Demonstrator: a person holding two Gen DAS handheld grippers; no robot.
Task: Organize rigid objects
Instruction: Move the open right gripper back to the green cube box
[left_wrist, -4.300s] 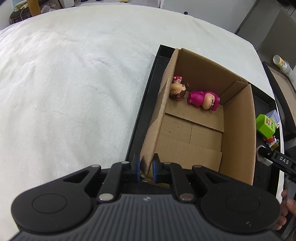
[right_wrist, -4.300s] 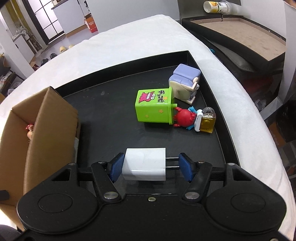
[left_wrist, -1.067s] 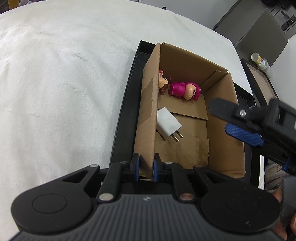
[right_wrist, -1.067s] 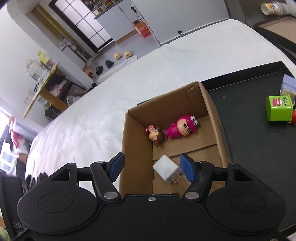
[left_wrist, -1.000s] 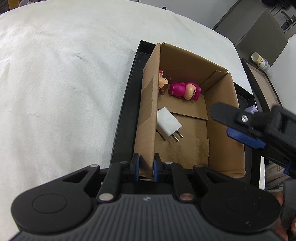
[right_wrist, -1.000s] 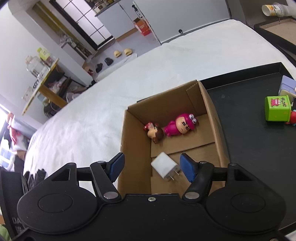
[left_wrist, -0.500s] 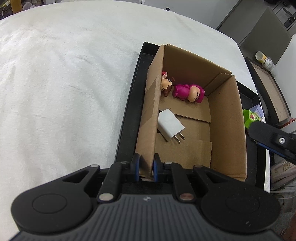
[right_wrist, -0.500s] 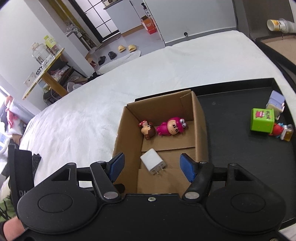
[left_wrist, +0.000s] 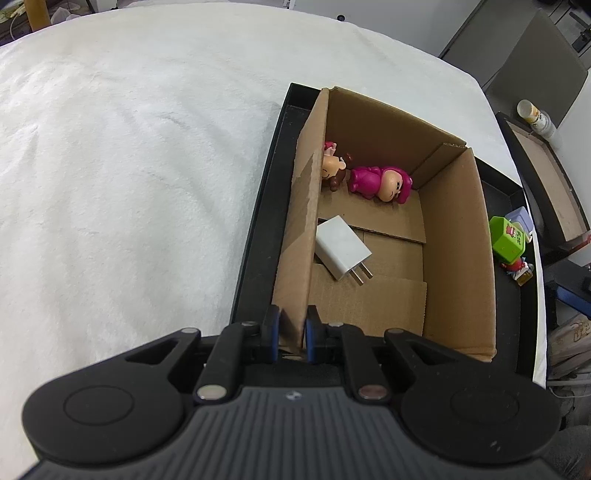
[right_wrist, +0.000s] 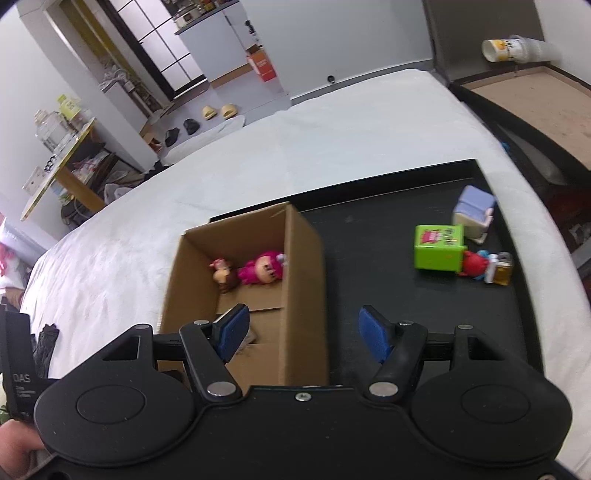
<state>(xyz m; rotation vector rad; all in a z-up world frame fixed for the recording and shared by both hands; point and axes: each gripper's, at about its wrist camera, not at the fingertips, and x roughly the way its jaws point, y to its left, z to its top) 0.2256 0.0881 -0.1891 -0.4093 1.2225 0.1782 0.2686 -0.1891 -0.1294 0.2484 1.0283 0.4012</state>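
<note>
Cardboard sets the terms of this step: our left hand-held gripper (left_wrist: 288, 332) is clamped on the near corner of the cardboard box (left_wrist: 458, 258), and we judge that steady pinch is what keeps the box from sliding on the black tray (right_wrist: 369, 229) while our right hand-held gripper (right_wrist: 304, 332), jaws wide apart and empty, goes for the next toy. We should carry it over the box wall toward the green cube (right_wrist: 437, 247) and its small neighbours on the tray's right side, then come down square on two flat faces. The white charger (left_wrist: 341, 251) lies on the box floor beside the pink figure (left_wrist: 380, 182) and the small brown-haired figure (left_wrist: 332, 168). Four seconds ago that charger sat between the right jaws over the tray; a second ago the right gripper hung above the box, and now it has swung off toward the tray.
</note>
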